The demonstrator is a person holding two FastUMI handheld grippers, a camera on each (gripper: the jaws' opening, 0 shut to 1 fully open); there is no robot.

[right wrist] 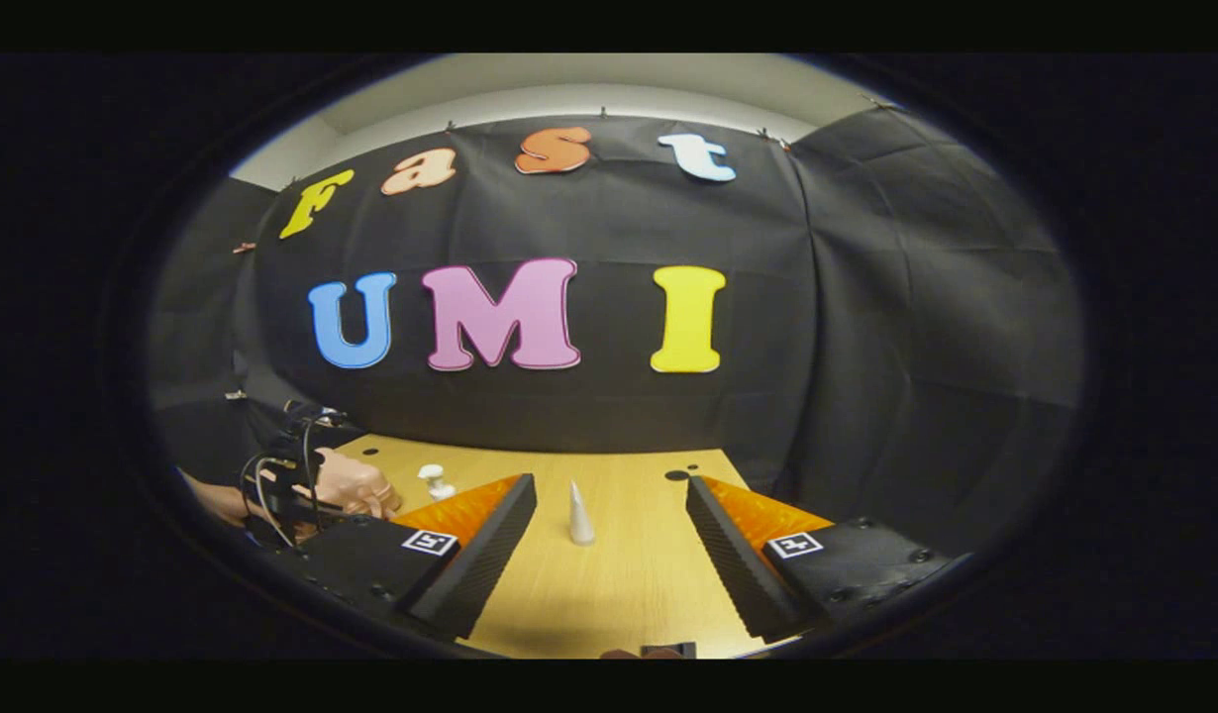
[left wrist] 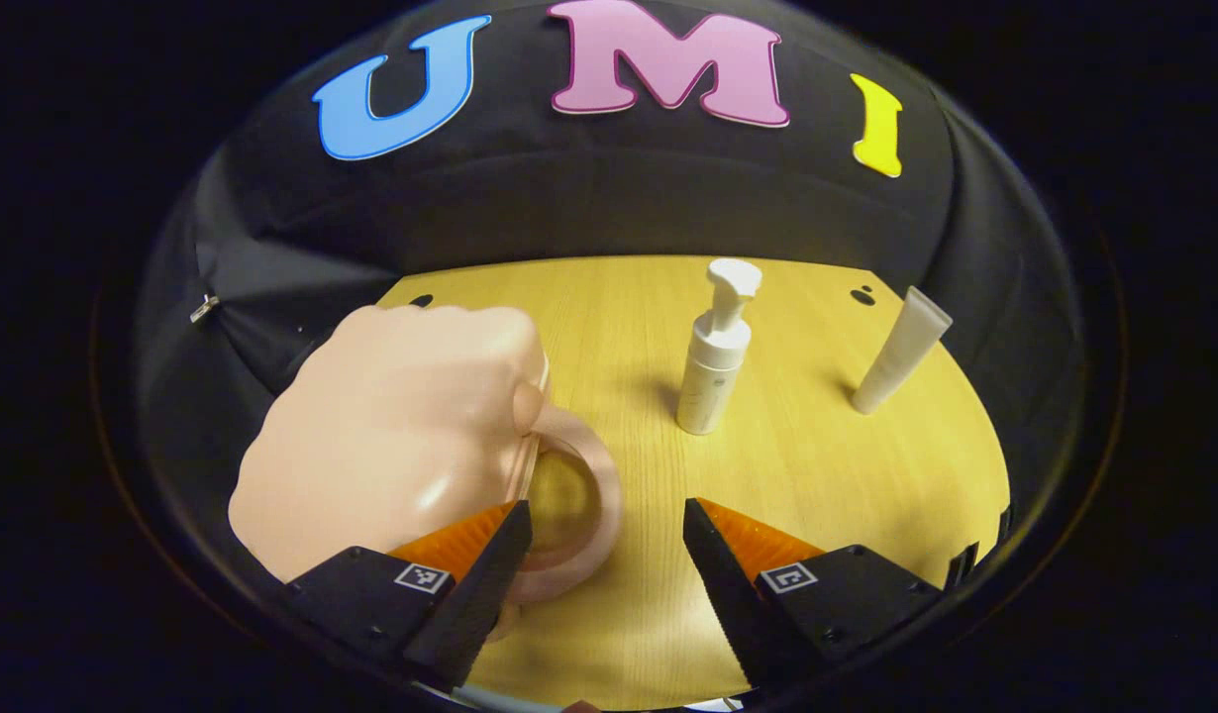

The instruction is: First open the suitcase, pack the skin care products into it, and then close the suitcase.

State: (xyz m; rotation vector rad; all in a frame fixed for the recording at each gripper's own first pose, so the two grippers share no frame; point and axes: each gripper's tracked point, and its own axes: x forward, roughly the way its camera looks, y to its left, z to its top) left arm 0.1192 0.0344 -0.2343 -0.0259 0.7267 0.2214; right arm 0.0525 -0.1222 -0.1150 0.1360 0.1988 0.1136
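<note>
The pink suitcase (left wrist: 391, 446) lies closed on the wooden table (left wrist: 817, 465), low and left of the left gripper (left wrist: 606, 569), its ring handle (left wrist: 569, 515) just inside the left finger. Jaws wide apart, holding nothing. Pump bottle (left wrist: 716, 356) and tube (left wrist: 901, 352) stand beyond, upright. Right gripper (right wrist: 609, 555) hangs open, farther off.

Pink suitcase (left wrist: 391, 446) left; left gripper (left wrist: 604, 535) fingers apart beside handle (left wrist: 574, 505); pump bottle (left wrist: 716, 352) upright.
</note>
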